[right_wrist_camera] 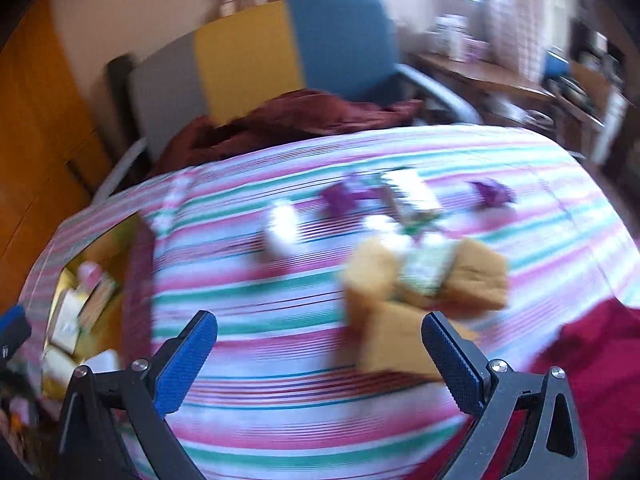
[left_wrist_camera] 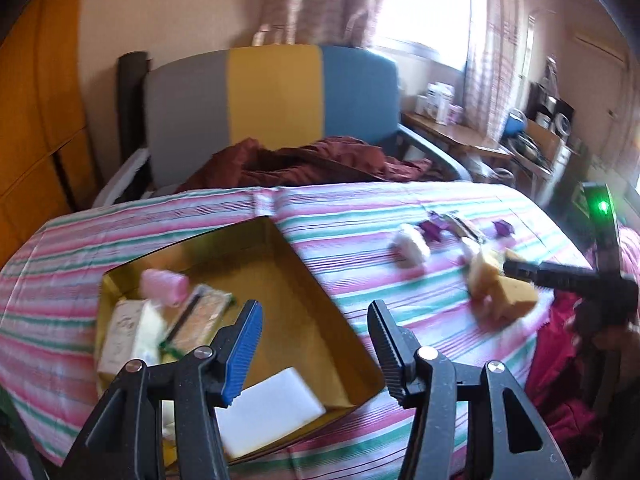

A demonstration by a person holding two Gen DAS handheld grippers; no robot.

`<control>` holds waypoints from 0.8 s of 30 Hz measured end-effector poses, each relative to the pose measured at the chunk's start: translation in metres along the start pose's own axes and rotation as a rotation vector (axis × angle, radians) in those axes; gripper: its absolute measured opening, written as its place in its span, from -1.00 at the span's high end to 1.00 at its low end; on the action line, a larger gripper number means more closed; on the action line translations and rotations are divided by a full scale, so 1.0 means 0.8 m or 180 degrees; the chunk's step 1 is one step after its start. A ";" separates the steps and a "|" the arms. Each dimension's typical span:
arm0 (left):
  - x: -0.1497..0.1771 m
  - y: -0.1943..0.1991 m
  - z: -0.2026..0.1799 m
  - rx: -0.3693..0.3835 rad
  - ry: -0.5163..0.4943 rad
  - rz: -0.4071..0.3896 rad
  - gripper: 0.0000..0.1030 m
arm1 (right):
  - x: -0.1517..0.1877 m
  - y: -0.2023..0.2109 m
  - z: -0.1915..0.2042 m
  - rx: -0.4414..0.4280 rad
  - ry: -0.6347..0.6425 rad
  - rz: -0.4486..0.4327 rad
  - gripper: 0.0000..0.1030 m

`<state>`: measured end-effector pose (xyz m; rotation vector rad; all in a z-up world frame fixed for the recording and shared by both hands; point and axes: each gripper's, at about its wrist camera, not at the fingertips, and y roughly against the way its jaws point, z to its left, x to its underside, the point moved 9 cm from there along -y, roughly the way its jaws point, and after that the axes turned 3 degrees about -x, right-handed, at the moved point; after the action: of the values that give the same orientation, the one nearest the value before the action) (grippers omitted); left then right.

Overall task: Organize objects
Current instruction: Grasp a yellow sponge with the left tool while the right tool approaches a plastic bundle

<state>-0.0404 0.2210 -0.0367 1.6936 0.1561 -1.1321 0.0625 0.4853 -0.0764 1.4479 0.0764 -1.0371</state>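
Observation:
A gold open box (left_wrist_camera: 312, 320) sits on the striped tablecloth (left_wrist_camera: 360, 216). It holds a pink roll (left_wrist_camera: 164, 286), a cream carton (left_wrist_camera: 124, 332), a patterned packet (left_wrist_camera: 200, 320) and a white block (left_wrist_camera: 268, 412). My left gripper (left_wrist_camera: 316, 344) is open and empty above the box's near end. Yellow sponges (right_wrist_camera: 424, 288) lie to the right, with a white roll (right_wrist_camera: 282, 228) and purple wrapped pieces (right_wrist_camera: 340, 198) behind them. My right gripper (right_wrist_camera: 320, 356) is open and empty, its right finger (right_wrist_camera: 452, 360) beside a sponge. It also shows in the left wrist view (left_wrist_camera: 532, 270).
A chair with grey, yellow and blue back (left_wrist_camera: 276, 96) stands behind the table with a dark red cloth (left_wrist_camera: 312, 164) on its seat. A cluttered wooden desk (left_wrist_camera: 460, 132) is at the back right. A red cloth (right_wrist_camera: 600, 352) lies at the table's right edge.

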 end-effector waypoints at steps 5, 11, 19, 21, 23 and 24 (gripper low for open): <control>-0.011 -0.024 -0.051 0.0217 -0.0185 0.0108 -0.07 | -0.021 0.014 -0.091 0.0321 -0.0458 -0.0137 -1.00; -0.016 -0.075 -0.116 0.0461 -0.0246 0.0462 -0.07 | -0.023 0.009 -0.163 0.0474 -0.0954 -0.0262 -1.00; -0.016 -0.132 -0.213 0.1147 -0.0234 0.0890 -0.07 | -0.013 0.001 -0.189 0.0234 -0.1412 -0.0258 -1.00; -0.022 -0.146 -0.238 0.1276 -0.0263 0.0902 -0.07 | -0.010 -0.003 -0.192 0.0144 -0.1496 -0.0223 -1.00; -0.026 -0.158 -0.258 0.1294 -0.0388 0.0894 -0.07 | -0.008 -0.005 -0.192 0.0083 -0.1555 -0.0194 -1.00; -0.028 -0.165 -0.268 0.1320 -0.0415 0.0914 -0.07 | -0.008 -0.007 -0.192 0.0064 -0.1562 -0.0185 -1.00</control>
<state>-0.0014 0.4602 -0.1078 1.9179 -0.4189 -1.1012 0.1367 0.6161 -0.1077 1.1787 -0.2473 -1.4167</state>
